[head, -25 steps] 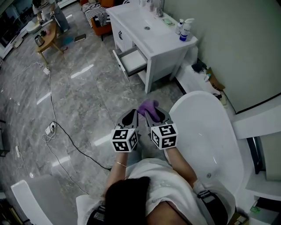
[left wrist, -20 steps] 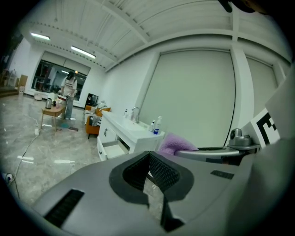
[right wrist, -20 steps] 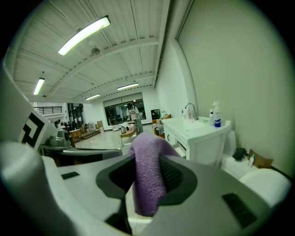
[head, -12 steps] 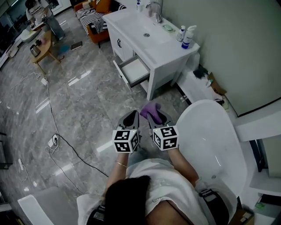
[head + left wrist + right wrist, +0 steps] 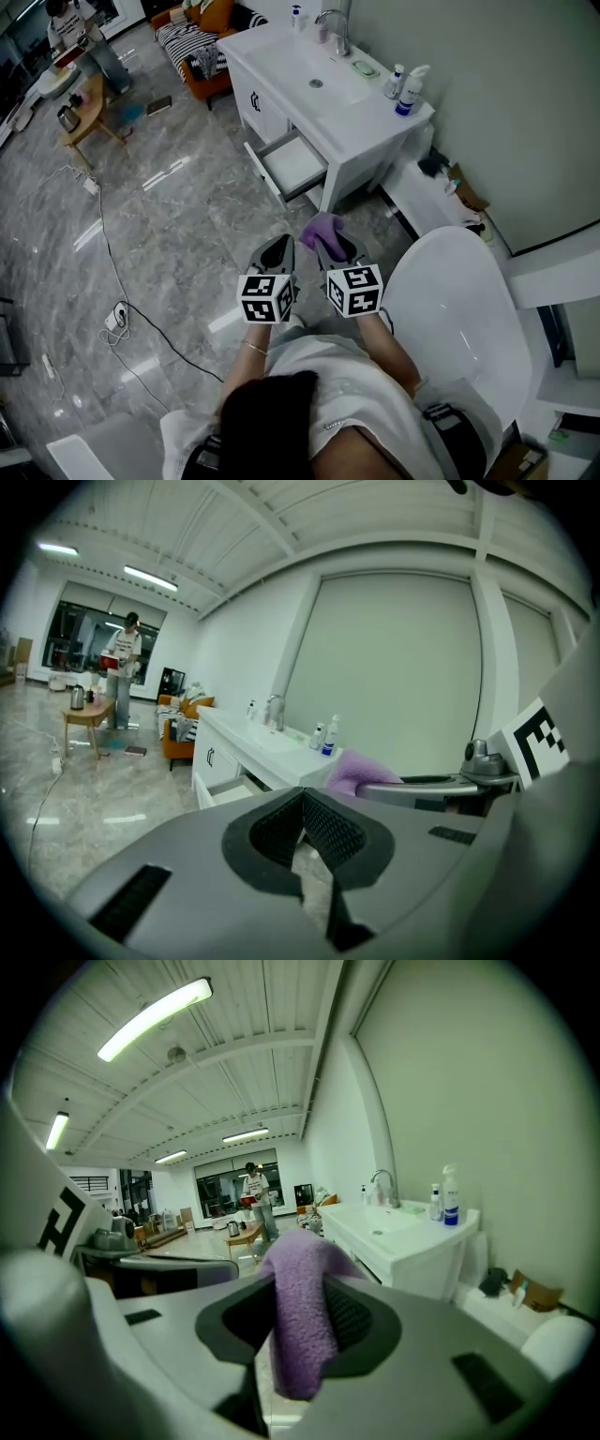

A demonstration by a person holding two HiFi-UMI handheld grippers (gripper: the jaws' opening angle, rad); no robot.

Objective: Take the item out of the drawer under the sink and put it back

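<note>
The fingers point(image 5: 349, 1318) of the right gripper point(image 5: 330, 246) are closed on a purple cloth point(image 5: 298, 1316). It is pinched between the two ribbed pads, with its folded top bulging past the fingertips and its lower end hanging below them. Just to the left, the fingers point(image 5: 332, 830) of the left gripper point(image 5: 277, 251) are closed tip to tip with nothing between them. The two grippers are held side by side, close but apart, each with its marker cube towards the person.

Below both pairs of fingers is a grey marble floor point(image 5: 178, 216). Immediately to the right of the right fingers curves the rim of a white bathtub point(image 5: 459, 309). Down to the left of the left fingers, a dark cable point(image 5: 150, 314) snakes across the floor.

Ahead of the fingers and well apart from them, a white drawer point(image 5: 295, 167) stands pulled out from the lower front of a white bench point(image 5: 361, 117). From here its inside looks pale and bare. The bench top holds a sink point(image 5: 314, 70), with a tap point(image 5: 335, 21) at the back. Two pump bottles point(image 5: 410, 91) stand at the end nearest the right fingers.

Farthest off, beyond the left fingers, are an orange sofa point(image 5: 202, 37) with a striped cushion, a small wooden bench point(image 5: 80, 101), and a standing person point(image 5: 75, 28).
</note>
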